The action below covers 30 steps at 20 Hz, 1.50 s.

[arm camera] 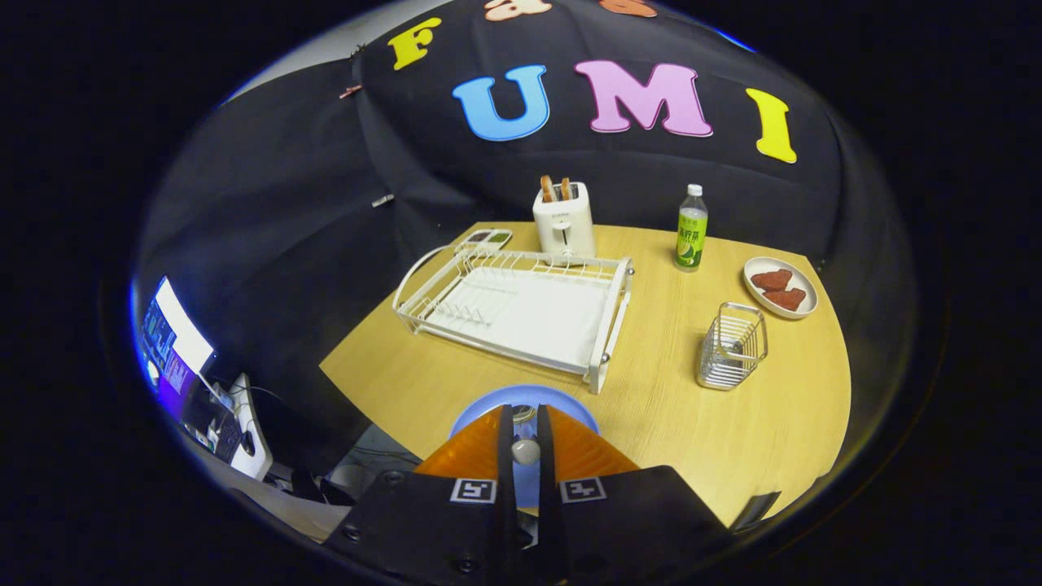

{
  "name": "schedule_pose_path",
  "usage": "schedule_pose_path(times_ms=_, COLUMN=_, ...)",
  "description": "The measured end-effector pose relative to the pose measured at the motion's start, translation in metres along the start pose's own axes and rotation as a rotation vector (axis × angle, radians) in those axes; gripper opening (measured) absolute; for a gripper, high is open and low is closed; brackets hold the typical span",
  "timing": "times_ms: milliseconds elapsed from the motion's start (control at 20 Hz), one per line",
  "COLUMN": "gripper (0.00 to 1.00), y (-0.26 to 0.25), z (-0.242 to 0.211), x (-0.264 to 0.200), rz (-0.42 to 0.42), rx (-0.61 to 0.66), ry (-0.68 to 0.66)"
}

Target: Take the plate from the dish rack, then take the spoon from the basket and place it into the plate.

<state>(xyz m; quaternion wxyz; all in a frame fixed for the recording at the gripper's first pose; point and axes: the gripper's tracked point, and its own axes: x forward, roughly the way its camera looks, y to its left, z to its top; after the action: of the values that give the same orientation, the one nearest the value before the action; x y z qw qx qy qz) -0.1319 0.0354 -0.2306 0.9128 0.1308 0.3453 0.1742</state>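
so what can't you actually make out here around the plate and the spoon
- Blue plate, gripper view: the fingers cover most of it; just its far rim shows.
- Spoon: a pale rounded end shows in the narrow gap between the fingers; the rest is hidden, so whether both fingers press on it is unclear.
- Wire basket: too small to tell what it holds.
- Small tray behind the dish rack: partly hidden by the rack.

The hand-held gripper (525, 423) has two wedge-shaped fingers set close together. Behind them sits a big black body with a bolt at 8 o'clock. Two small square black-and-white markers (474, 490) sit on top, one by each finger.
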Motion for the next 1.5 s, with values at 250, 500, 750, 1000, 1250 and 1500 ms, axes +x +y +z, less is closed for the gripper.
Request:
schedule_pose_path(times_ms=250, gripper=0.14, y=0.014, z=-0.018, x=0.05, rz=-0.01, rx=-0.005, ry=0.053)
schedule_pose_path(times_ms=500, gripper=0.13, y=0.016, z=-0.022, x=0.075, rz=-0.014, rx=0.052, ry=0.047)
schedule_pose_path(times_ms=750, gripper=0.14, y=0.015, z=-0.041, x=0.077, rz=0.006, rx=0.074, ry=0.097)
schedule_pose_path(times_ms=1000, gripper=0.17, y=0.011, z=-0.086, x=0.083, rz=-0.022, rx=0.063, ry=0.221)
schedule_pose_path(times_ms=1250, gripper=0.53, y=0.0, z=-0.108, x=0.09, rz=-0.076, rx=0.054, ry=0.274)
schedule_pose_path(times_ms=1500, gripper=0.99, y=-0.002, z=-0.108, x=0.087, rz=-0.099, rx=0.031, ry=0.269)
